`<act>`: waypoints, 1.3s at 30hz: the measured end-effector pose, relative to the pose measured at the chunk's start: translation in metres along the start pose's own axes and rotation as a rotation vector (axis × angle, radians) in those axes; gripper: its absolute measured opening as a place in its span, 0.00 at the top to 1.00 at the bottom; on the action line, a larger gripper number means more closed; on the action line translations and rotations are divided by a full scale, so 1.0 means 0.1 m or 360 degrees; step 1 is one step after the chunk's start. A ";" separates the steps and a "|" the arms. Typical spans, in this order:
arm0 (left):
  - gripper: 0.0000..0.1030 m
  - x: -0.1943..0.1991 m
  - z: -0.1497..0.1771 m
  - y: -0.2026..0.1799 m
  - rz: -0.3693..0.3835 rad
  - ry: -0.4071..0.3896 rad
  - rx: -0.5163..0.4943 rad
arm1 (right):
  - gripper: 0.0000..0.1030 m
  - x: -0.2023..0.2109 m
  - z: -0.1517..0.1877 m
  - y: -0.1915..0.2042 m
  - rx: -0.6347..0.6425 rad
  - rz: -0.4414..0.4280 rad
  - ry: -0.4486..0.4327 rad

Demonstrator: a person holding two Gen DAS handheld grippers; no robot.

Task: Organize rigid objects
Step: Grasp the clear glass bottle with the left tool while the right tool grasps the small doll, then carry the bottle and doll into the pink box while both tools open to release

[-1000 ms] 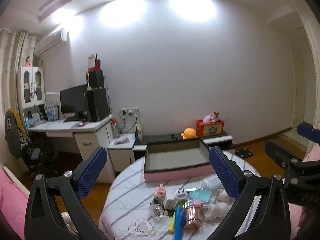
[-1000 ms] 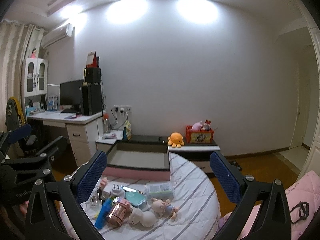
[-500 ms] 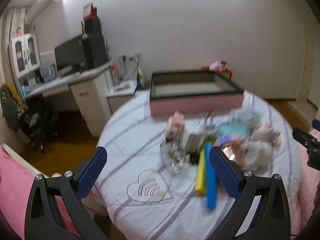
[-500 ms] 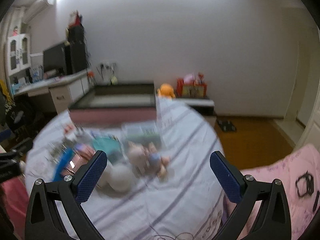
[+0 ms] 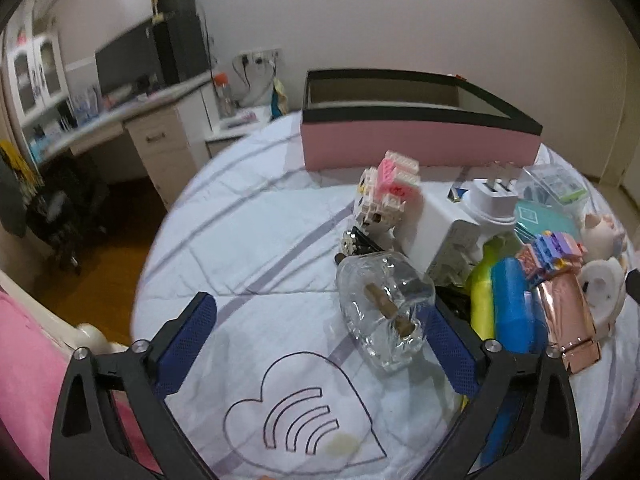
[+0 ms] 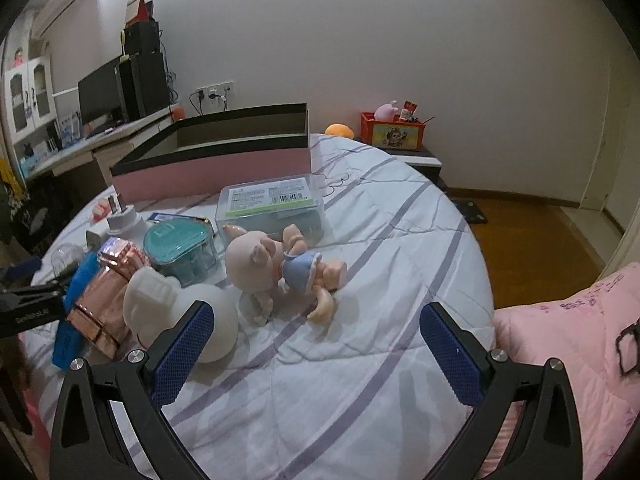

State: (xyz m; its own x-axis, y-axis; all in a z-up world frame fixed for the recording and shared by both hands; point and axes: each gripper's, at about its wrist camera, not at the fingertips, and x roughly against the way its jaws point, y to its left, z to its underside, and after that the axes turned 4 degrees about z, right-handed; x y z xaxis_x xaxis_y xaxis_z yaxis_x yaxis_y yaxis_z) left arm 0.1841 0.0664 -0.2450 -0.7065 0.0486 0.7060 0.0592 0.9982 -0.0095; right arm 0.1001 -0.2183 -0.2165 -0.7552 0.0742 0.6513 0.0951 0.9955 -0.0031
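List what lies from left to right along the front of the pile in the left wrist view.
Glass bottle → yellow tube → blue case → rose-gold box → white figurine.

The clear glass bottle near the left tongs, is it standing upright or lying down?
Lying down. The clear glass bottle rests on its side on the striped white bedcover, neck pointing away.

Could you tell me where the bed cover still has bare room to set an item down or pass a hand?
Bare cover lies left of the glass bottle, around the printed heart, and right of the pig doll toward the pink pillow. It is crowded between the pink box and the blue case.
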 end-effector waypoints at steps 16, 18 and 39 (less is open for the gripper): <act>0.69 -0.06 -0.04 -0.03 0.0150 0.0011 -0.0078 | 0.00 -0.53 -0.25 -0.08 -0.0201 -0.0261 0.0165; 0.70 -0.03 -0.05 -0.05 0.0143 0.0007 -0.0087 | 0.01 -0.60 -0.27 -0.06 -0.0213 -0.0290 0.0190; 0.70 0.47 -0.43 -0.14 0.0315 -0.0196 -0.0120 | 0.24 -0.22 -0.61 0.06 -0.0027 -0.0283 -0.0020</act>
State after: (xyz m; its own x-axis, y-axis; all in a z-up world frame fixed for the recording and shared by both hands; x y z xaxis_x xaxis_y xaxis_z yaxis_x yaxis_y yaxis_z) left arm 0.1801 0.0535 -0.1811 -0.7564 0.2518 0.6037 0.2544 0.9635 -0.0831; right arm 0.1569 -0.2179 -0.1851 -0.7691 -0.1020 0.6310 -0.0297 0.9918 0.1241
